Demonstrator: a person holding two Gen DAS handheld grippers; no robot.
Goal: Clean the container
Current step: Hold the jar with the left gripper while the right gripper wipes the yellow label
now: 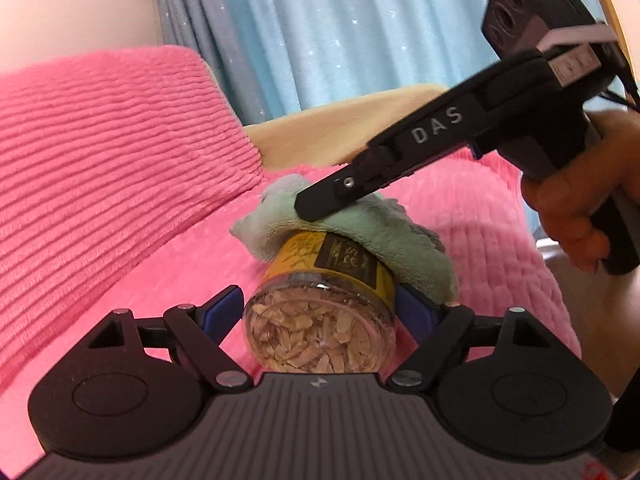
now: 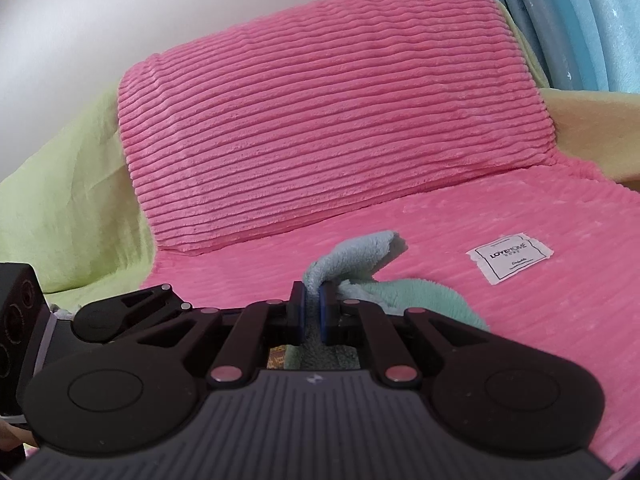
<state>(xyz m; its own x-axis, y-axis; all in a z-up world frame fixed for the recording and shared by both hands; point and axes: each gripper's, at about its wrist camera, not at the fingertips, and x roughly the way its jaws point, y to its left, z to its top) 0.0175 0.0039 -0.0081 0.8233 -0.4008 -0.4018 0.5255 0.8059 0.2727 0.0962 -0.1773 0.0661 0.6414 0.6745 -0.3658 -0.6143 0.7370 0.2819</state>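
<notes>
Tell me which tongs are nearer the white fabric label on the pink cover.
Right. The right tongs, pinching the green cloth, sit just left of the label; the left tongs grip the jar farther off.

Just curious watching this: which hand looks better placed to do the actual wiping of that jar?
Right. The right gripper is shut on the green cloth draped over the jar; the left gripper clamps the jar.

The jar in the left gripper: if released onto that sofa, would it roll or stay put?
The jar is round and held sideways, so it would probably roll. The plush pink cover may slow it. Its clear wall looks smooth, possibly slippery.
</notes>
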